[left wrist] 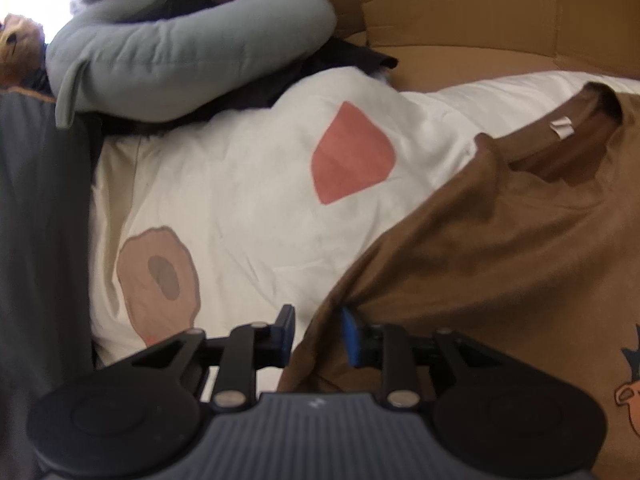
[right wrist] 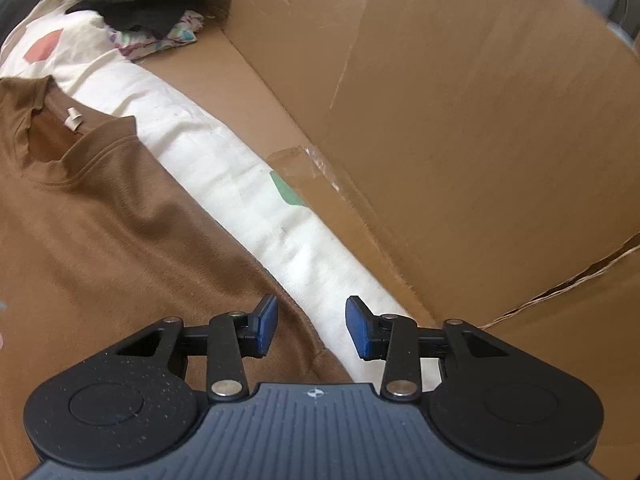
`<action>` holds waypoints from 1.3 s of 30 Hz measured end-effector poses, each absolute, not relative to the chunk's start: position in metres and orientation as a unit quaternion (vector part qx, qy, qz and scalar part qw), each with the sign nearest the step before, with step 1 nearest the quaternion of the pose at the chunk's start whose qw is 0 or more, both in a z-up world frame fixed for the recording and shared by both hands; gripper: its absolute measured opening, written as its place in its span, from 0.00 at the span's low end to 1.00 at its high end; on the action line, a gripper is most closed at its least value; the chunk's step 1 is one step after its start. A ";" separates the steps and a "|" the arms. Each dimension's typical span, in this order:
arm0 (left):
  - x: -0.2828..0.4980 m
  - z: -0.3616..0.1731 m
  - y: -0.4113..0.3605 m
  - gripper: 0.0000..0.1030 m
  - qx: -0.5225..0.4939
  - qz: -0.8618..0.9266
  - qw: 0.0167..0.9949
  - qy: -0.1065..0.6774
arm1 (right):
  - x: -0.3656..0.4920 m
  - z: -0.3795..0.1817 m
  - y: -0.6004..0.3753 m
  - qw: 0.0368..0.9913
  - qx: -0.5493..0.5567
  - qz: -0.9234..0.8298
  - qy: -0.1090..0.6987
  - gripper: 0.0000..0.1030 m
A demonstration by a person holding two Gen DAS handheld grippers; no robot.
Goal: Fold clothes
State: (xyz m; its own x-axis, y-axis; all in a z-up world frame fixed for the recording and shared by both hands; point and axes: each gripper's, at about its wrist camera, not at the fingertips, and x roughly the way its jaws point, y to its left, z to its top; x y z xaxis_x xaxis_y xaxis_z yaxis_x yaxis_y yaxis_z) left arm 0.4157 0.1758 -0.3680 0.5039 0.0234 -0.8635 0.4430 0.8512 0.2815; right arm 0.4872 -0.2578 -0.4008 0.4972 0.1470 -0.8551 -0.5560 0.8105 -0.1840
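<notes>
Nearest your left-wrist camera, the left gripper (left wrist: pixel 318 334) has its jaws partly apart with the brown shirt's edge running up between the blue pads; the cloth puckers toward the right-hand pad at about 1 o'clock, so it looks caught there, though I cannot tell whether the pads truly pinch it. In the right-wrist view, your right gripper (right wrist: pixel 311 330) has its jaws wide apart and holds nothing; the left finger hangs over the shirt's edge, the right one over the white bedding.

The brown shirt (left wrist: pixel 500 248) lies spread on the white quilt (left wrist: pixel 240 184), collar and small label away from you, at 1 o'clock from the left gripper and 10 o'clock from the right. A cartoon print shows at its 3 o'clock edge in the left view. Both grippers sit at opposite side edges of the shirt, so my judgement is that a side fold is in hand: either the edges are being taken up, or one has just been laid and let go. The pictures fit both.

Whichever it is, the next grip calls for catching only the shirt, not the quilt beneath, and keeping both sides level.

Farther off, a grey-green pillow (left wrist: pixel 180 52) and dark clothes (left wrist: pixel 352 54) lie at 11 o'clock, and a cardboard wall (right wrist: pixel 460 120) rises beyond.
</notes>
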 end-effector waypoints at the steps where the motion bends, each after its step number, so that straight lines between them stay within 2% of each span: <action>1: 0.417 -0.370 0.177 0.27 0.238 -0.126 0.832 0.485 | 0.490 -0.406 -0.258 0.832 -0.222 0.213 0.462 0.42; 4: 0.421 -0.376 0.182 0.24 0.227 -0.128 0.830 0.493 | 0.490 -0.412 -0.256 0.825 -0.222 0.218 0.473 0.40; 5: 0.421 -0.377 0.183 0.20 0.221 -0.129 0.831 0.494 | 0.491 -0.412 -0.256 0.822 -0.214 0.223 0.477 0.21; 6: 0.421 -0.377 0.182 0.06 0.218 -0.132 0.829 0.497 | 0.491 -0.412 -0.256 0.820 -0.207 0.228 0.482 0.05; 8: 0.420 -0.376 0.179 0.05 0.232 -0.131 0.828 0.494 | 0.485 -0.413 -0.245 0.809 -0.252 0.235 0.477 0.02; 19: 0.423 -0.365 0.182 0.05 0.239 -0.092 0.852 0.457 | 0.486 -0.395 -0.238 0.825 -0.299 0.185 0.442 0.01; 23: 0.430 -0.374 0.175 0.07 0.229 -0.090 0.842 0.481 | 0.495 -0.412 -0.234 0.818 -0.275 0.173 0.474 0.03; 26: 0.428 -0.365 0.172 0.12 0.227 -0.100 0.843 0.478 | 0.492 -0.410 -0.231 0.822 -0.282 0.171 0.464 0.10; 28: 0.423 -0.353 0.174 0.28 0.203 -0.118 0.851 0.469 | 0.491 -0.400 -0.234 0.829 -0.257 0.186 0.461 0.11; 30: 0.419 -0.342 0.172 0.34 0.189 -0.137 0.861 0.452 | 0.489 -0.389 -0.237 0.836 -0.231 0.206 0.452 0.26; 34: 0.421 -0.336 0.157 0.33 0.178 -0.169 0.868 0.431 | 0.487 -0.375 -0.225 0.843 -0.210 0.241 0.433 0.33; 39: 0.434 -0.341 0.129 0.31 0.192 -0.189 0.869 0.416 | 0.497 -0.375 -0.198 0.849 -0.191 0.258 0.420 0.34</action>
